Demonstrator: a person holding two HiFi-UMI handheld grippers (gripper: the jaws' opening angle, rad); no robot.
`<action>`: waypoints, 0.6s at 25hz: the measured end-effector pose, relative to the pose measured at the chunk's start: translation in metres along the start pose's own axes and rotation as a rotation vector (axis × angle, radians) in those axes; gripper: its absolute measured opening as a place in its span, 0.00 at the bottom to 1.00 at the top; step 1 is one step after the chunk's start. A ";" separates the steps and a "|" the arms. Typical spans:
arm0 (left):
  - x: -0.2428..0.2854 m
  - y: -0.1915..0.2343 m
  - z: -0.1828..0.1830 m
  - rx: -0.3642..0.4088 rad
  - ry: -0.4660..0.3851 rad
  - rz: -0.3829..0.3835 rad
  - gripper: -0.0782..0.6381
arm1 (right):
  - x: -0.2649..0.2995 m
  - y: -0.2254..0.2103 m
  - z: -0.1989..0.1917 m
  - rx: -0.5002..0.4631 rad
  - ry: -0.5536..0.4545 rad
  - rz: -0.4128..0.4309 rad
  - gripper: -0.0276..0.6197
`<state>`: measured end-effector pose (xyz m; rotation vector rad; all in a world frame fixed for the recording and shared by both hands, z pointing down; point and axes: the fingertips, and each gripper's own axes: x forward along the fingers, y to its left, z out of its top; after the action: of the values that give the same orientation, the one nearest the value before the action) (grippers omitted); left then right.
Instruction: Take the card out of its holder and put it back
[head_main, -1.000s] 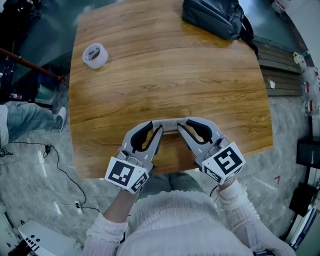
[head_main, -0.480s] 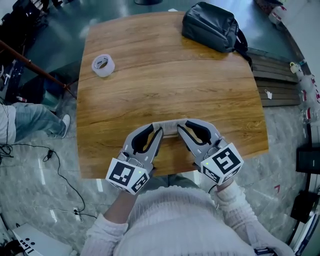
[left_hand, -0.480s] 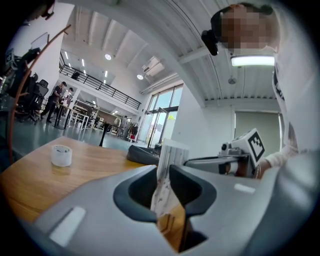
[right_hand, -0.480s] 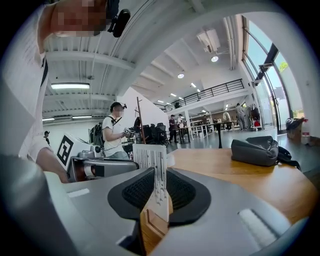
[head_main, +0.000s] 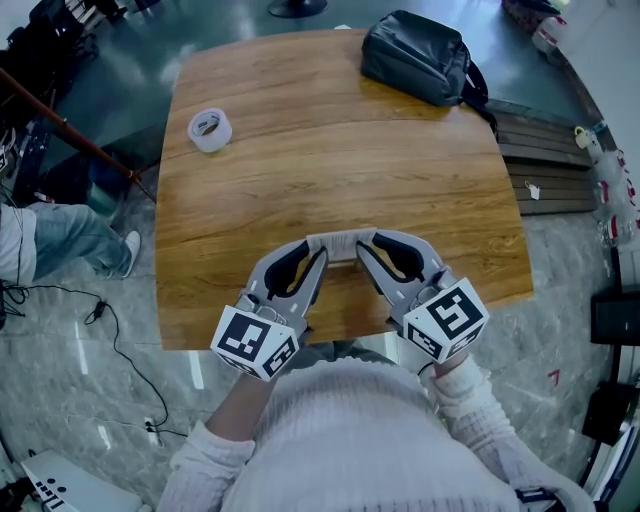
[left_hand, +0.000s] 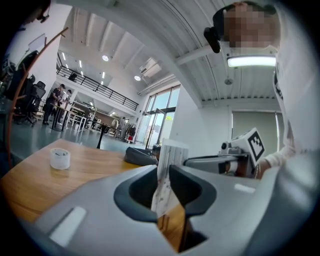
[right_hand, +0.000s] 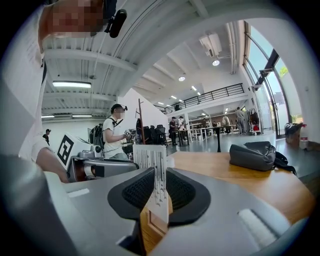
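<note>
Jaws of your left gripper (head_main: 316, 256) and right gripper (head_main: 366, 252) each clamped one end of the card holder (head_main: 340, 243) over the table's (head_main: 330, 130) near edge; nothing seemed drawn out yet, so removal and return both remained.

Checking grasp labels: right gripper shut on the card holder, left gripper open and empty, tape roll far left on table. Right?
No. The left gripper isn't empty: it is shut on the card holder too, per the left gripper view. The right gripper and tape roll are as stated.
</note>
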<state>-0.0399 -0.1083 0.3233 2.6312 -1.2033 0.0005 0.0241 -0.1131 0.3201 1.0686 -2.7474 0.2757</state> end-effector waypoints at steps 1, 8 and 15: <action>0.000 -0.001 0.000 0.000 0.007 -0.001 0.22 | -0.001 0.000 0.000 -0.001 0.001 -0.002 0.15; 0.001 -0.002 0.000 0.025 0.031 -0.002 0.21 | -0.001 0.001 0.002 0.011 -0.005 -0.001 0.15; 0.000 0.001 0.000 0.001 0.006 0.012 0.21 | 0.001 0.003 0.000 0.019 -0.001 0.011 0.15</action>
<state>-0.0409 -0.1089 0.3235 2.6231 -1.2174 0.0110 0.0214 -0.1116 0.3201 1.0583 -2.7578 0.3032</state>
